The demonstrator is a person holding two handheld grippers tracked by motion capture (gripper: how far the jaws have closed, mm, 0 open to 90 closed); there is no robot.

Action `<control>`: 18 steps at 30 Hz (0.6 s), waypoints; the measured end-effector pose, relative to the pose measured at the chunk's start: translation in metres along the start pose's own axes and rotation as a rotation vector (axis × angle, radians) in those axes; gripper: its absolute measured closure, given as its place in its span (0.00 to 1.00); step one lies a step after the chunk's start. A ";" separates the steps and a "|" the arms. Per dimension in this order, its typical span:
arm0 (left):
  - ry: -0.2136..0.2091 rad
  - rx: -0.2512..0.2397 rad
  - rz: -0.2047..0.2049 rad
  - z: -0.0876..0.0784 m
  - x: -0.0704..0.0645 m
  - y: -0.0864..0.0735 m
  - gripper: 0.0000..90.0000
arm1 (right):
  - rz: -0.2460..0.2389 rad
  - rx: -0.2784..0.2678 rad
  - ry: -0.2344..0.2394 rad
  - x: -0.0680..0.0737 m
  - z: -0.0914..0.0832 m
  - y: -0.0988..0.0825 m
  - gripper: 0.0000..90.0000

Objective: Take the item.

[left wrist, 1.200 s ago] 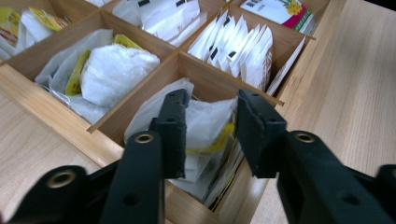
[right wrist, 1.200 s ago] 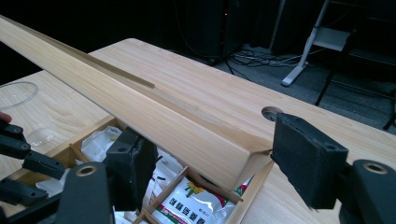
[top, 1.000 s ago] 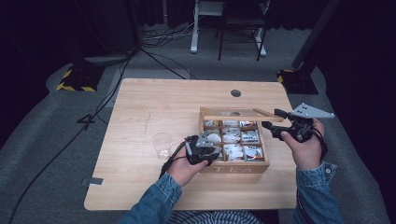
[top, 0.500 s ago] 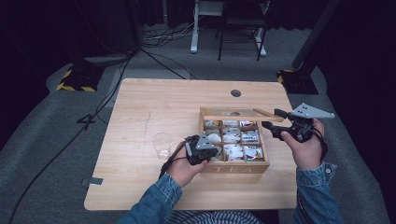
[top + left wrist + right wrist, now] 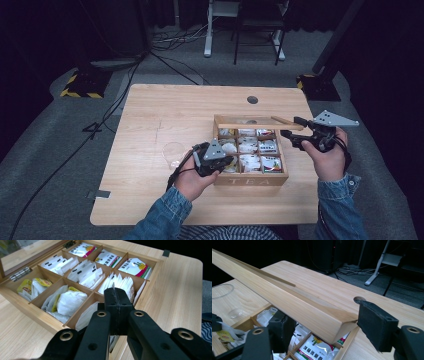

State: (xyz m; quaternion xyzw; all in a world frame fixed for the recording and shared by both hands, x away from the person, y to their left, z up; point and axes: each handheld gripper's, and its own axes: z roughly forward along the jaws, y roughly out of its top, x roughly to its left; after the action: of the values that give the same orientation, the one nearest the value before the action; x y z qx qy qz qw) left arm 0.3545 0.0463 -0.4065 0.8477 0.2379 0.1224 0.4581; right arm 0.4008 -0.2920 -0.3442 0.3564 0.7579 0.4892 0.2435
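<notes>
Now the left gripper [image 5: 117, 302] has its jaws pressed together on the thin edge of a tea bag [image 5: 113, 286] above the tea box [image 5: 250, 179], while the right gripper [image 5: 322, 327] clamps the lid [image 5: 287, 302] corner between its jaws.

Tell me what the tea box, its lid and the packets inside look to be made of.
The light wooden tea box looks like pale unpainted wood: grain shows, matte finish. Its raised wooden-framed lid has the same grain, with what seems a clear pane, glass or plastic. The white sachets look like paper; the colourful printed packets seem glossier, perhaps foil or coated paper.
</notes>
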 end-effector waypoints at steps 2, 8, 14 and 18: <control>0.001 -0.008 -0.005 -0.003 0.001 0.000 1.00 | 0.001 0.000 0.000 0.000 0.000 0.000 0.35; 0.002 -0.009 -0.005 -0.006 0.001 0.000 1.00 | 0.002 0.001 0.001 0.000 0.000 0.000 0.36; 0.012 -0.008 -0.010 -0.014 0.004 0.000 1.00 | -0.002 0.003 0.003 0.000 0.000 0.000 0.36; 0.035 -0.008 -0.026 -0.025 0.009 -0.004 1.00 | -0.007 -0.001 -0.002 0.000 0.000 0.002 0.36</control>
State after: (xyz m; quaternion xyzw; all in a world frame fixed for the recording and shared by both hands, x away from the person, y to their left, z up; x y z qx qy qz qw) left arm 0.3502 0.0707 -0.3956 0.8403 0.2565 0.1323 0.4589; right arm 0.4019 -0.2917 -0.3430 0.3541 0.7586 0.4883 0.2464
